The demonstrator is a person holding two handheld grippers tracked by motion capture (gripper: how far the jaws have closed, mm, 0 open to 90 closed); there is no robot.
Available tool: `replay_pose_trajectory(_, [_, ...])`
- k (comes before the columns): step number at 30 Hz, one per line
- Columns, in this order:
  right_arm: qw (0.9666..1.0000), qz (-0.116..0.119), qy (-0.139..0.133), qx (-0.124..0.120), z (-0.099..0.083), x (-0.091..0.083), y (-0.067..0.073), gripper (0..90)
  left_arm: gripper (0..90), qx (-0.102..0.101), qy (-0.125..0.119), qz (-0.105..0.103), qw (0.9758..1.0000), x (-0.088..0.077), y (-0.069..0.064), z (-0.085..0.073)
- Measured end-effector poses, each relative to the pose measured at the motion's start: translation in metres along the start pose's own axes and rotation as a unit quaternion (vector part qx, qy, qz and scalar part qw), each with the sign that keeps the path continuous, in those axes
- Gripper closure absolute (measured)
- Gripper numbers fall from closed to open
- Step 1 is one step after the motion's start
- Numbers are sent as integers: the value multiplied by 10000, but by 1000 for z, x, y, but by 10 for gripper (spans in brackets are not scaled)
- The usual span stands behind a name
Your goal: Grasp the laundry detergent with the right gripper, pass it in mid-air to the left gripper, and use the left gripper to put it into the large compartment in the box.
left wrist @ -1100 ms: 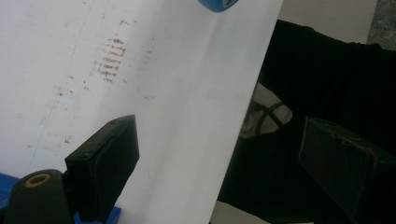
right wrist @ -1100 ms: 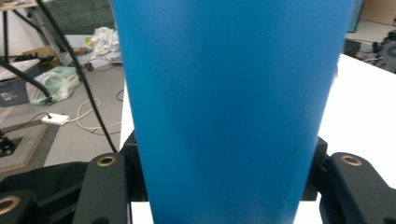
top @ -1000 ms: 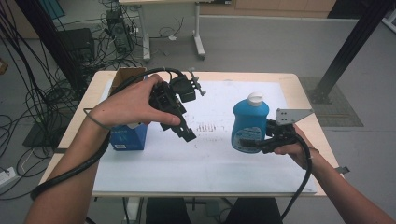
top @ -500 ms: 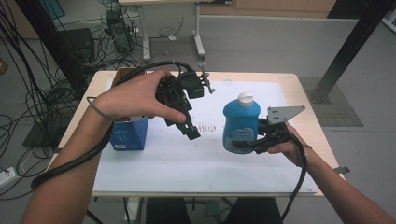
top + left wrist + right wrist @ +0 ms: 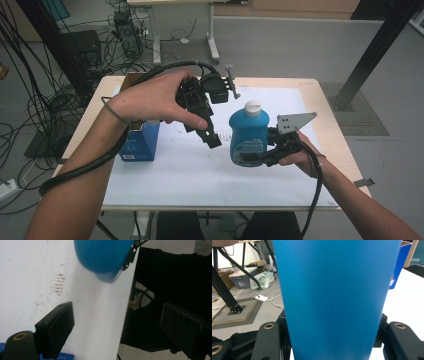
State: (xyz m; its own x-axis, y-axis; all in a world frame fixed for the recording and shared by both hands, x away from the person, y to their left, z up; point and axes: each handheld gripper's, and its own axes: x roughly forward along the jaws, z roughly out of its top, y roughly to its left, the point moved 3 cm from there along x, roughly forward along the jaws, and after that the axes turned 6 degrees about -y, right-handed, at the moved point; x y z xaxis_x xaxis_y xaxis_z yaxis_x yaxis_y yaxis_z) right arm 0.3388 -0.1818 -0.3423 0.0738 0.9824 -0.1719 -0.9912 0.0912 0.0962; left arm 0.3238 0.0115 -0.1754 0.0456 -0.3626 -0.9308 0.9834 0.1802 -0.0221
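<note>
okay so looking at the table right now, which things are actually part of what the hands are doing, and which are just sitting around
In the job:
- blue bottle with white cap, clamped upright in the right tongs
- left tongs, open, nothing between them, close beside the bottle

Lying about:
- blue box at the table's left side
- white paper sheet covering the table
- cables and equipment on the floor behind

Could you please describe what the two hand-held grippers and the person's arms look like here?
Both are black, blocky two-jaw tools. The left gripper trails a thick black cable looping around a bare forearm with a thin band at the wrist. The right gripper carries a grey three-cornered plate with small holes and a thinner black cable. Brass-coloured rivets mark its jaw arms. No sleeves.
</note>
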Motion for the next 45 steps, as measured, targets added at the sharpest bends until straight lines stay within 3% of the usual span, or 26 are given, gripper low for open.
replay_pose_trajectory(10, [9999,136,-54,-63,6,9,5,409,124,193,-104,-92,9997,5,-5,14])
replay_pose_trajectory(20, [9994,304,-92,-142,13,16,11,409,124,348,-52,-82,9993,7,-9,26])
replay_pose_trajectory(45, [9985,494,-88,-235,19,26,22,409,124,492,81,-57,9987,15,-14,40])
